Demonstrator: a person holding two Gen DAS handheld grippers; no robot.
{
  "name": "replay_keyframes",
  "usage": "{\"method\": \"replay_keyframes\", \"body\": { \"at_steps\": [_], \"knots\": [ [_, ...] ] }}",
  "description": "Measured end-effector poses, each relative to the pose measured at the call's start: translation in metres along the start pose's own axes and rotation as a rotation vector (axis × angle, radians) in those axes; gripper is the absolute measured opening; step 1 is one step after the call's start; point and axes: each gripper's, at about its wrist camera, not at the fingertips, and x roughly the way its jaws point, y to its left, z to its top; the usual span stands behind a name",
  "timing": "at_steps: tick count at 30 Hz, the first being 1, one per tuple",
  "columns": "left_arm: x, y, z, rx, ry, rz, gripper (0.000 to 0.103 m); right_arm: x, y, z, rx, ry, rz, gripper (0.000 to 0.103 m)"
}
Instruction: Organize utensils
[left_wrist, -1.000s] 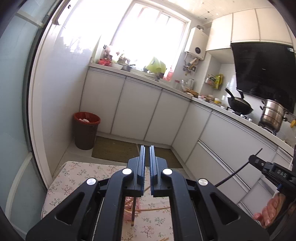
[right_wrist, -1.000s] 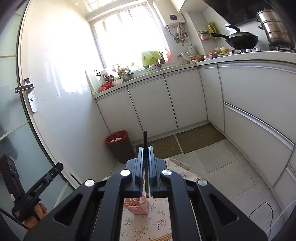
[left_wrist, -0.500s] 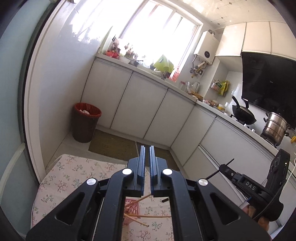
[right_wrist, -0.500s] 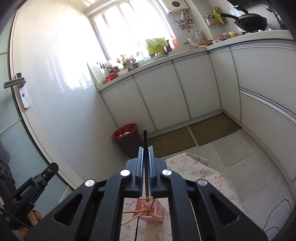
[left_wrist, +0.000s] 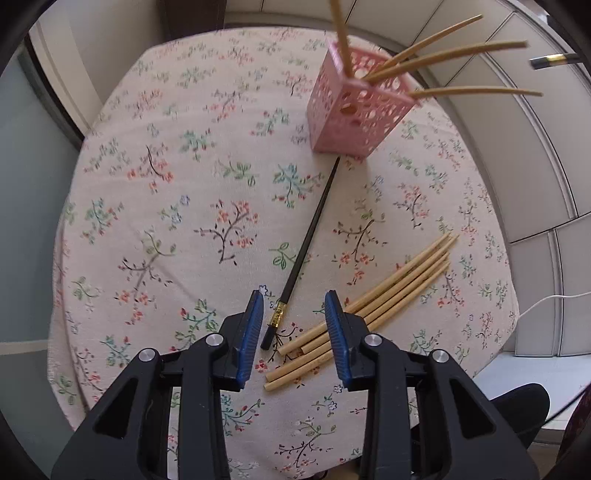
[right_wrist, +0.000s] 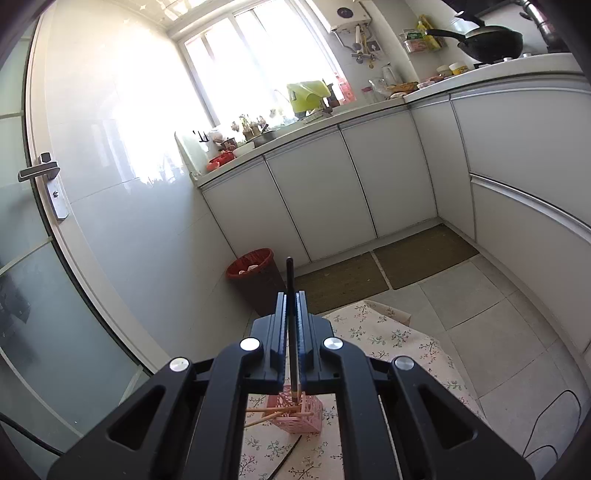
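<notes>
Left gripper (left_wrist: 294, 320) jaws, just opening, straddle the black chopstick (left_wrist: 303, 251) (untouched); right gripper (right_wrist: 291, 325) clamps another.

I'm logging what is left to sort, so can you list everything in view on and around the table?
Holder: one, pink, perforated, far side of table.
Chopsticks in holder: four, pale wood, leaning out.
Loose chopsticks: about five, pale wood, bundled on the cloth.
Black chopstick on the cloth: one, gold band, running from holder toward the left tongs.
Held black chopstick: one, over the holder.
Tablecloth: one, floral.
Bin: one, red-lined, by cabinets.
Wok: one, black, on the counter.
Left tongs: just opening, nothing gripped.
Right tongs: shut on the held black chopstick.
</notes>
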Motion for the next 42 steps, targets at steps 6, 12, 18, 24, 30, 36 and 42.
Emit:
{"method": "replay_keyframes", "body": {
  "at_steps": [6,12,18,24,30,36,42],
  "knots": [
    [0.030,0.004,-0.001,-0.009,0.016,0.037,0.033,-0.007,-0.006,-0.006,0.011,0.010,-0.009,0.005],
    [0.039,-0.010,-0.008,0.109,-0.023,0.170,0.015,-0.013,-0.009,-0.009,0.024,0.012,-0.005,0.005],
    [0.024,0.000,-0.017,0.100,-0.046,0.138,0.006,-0.024,-0.007,-0.009,0.020,0.015,-0.007,0.005],
    [-0.049,0.003,-0.036,0.058,-0.184,0.053,0.006,-0.034,-0.002,-0.010,0.013,0.023,-0.006,0.005],
    [-0.121,0.002,-0.053,0.044,-0.330,0.032,0.006,-0.042,0.003,-0.013,0.013,0.028,0.006,0.005],
    [-0.141,0.001,-0.060,0.026,-0.348,-0.035,0.006,-0.048,0.009,-0.014,0.009,0.031,0.011,0.005],
    [-0.148,0.025,-0.058,-0.134,-0.323,-0.209,0.006,-0.055,0.010,-0.011,-0.002,0.018,0.003,0.005]
  ]
}}
